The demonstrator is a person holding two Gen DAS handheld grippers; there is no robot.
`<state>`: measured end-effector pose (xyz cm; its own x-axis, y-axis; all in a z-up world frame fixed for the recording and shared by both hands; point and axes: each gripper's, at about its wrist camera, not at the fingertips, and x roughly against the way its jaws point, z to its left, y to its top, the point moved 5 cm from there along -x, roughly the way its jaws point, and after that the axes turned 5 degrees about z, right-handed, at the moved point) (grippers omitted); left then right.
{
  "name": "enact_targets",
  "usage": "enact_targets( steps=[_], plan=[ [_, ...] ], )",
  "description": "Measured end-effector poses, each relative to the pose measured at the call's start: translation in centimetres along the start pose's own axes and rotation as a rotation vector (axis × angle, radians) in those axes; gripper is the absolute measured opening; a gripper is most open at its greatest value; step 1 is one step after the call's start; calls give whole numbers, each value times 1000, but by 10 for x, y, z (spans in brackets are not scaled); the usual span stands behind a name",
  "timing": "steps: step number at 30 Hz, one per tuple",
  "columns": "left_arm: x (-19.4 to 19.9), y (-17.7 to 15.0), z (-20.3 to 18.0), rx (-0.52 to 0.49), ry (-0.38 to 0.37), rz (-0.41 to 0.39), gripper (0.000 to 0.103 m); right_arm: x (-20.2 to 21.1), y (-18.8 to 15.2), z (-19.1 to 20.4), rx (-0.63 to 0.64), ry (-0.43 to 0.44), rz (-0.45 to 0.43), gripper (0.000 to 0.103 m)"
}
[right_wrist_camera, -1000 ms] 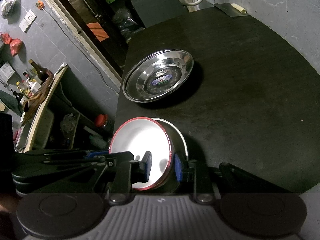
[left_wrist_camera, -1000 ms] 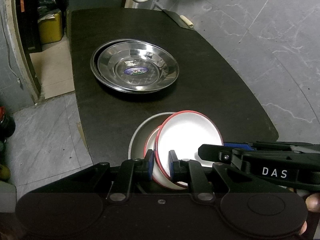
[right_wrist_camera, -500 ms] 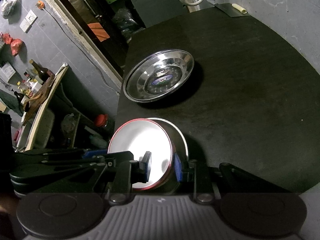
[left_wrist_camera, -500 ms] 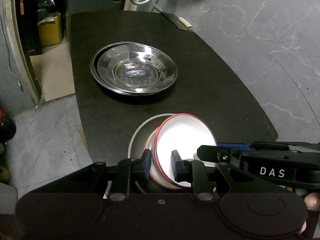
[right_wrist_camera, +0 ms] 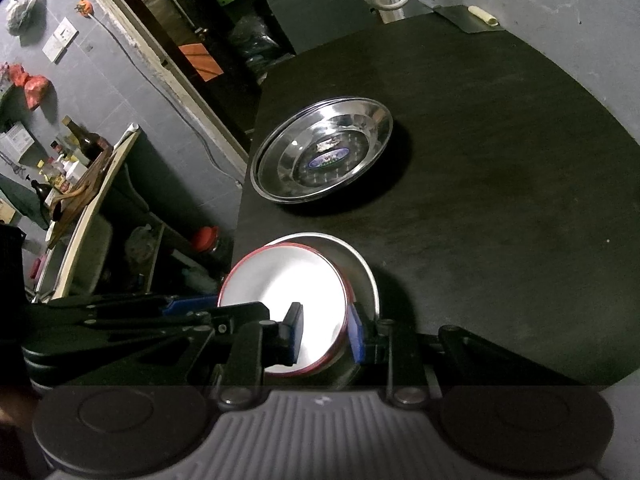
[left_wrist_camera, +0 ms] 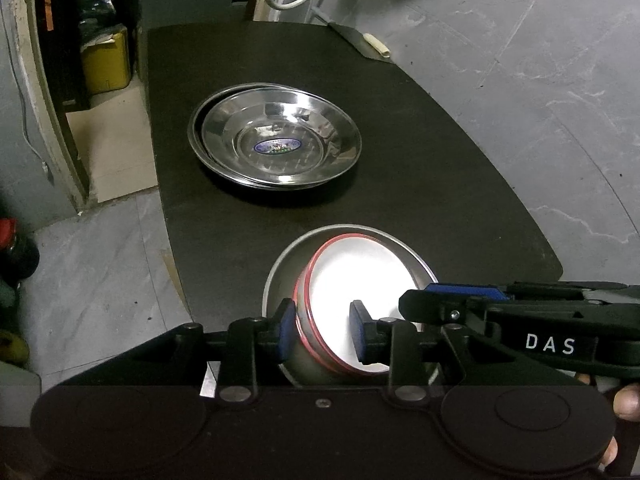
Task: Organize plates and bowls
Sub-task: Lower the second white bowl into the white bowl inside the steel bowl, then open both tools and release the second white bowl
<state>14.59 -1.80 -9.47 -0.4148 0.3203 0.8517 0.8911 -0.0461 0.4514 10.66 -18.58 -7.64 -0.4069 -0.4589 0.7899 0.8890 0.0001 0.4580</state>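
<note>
Sitting between both open jaws, red-rimmed bowl nests in steel bowl

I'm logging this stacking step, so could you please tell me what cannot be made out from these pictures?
- Near rim of the red-rimmed bowl: hidden by each gripper body in both views.
- How many red-rimmed bowls are nested in the grey bowl: unclear; glare whitens the inside.
- Number of steel plates stacked: only edges show.
- Plate sticker text: too small.
- Left tongs and right tongs straddle the rim; contact unclear.
</note>
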Motion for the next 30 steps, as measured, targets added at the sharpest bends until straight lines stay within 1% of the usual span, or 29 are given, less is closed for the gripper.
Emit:
enact_targets(
  steps=[3,5,7,8,11,13,14,15,17,18,19,20,21,23,26,28,30],
  plan=[
    [0,0,0,1,-1,0,31,0,0,0,0,1,0,28],
    [0,1,1,4,1,0,33,0,0,0,0,0,-1,29],
    [1,1,2,9,3,-3,43,2,1,1,7,-6,-13,30],
    [1,1,3,12,-3,-8,44,4,1,3,14,-7,-22,31],
    [7,1,4,17,-26,-29,52,11,2,6,33,-11,-50,35],
    [11,2,3,14,-23,-47,61,16,3,6,36,-14,-75,37],
    [13,3,4,14,-18,-56,64,19,4,5,33,-18,-88,42],
    [16,4,5,18,-16,-69,69,23,5,3,27,-23,-103,47],
    [23,5,8,28,-24,-96,76,28,6,-1,6,-35,-132,66],
    [27,6,10,35,-28,-113,84,30,6,-3,-3,-41,-140,70],
    [30,6,11,43,-29,-133,94,31,7,-6,-13,-49,-146,78],
    [34,7,13,53,-25,-153,98,31,7,-8,-21,-57,-149,86],
    [36,7,15,63,-17,-170,102,31,7,-11,-28,-65,-152,90],
    [39,8,21,81,0,-183,102,32,8,-15,-41,-82,-160,102],
    [42,6,30,106,37,-208,102,33,8,-18,-39,-133,-172,103],
    [45,4,37,120,78,-227,102,33,7,-20,-23,-185,-174,103],
    [47,1,45,139,120,-229,102,31,5,-20,1,-236,-164,103]
  ],
)
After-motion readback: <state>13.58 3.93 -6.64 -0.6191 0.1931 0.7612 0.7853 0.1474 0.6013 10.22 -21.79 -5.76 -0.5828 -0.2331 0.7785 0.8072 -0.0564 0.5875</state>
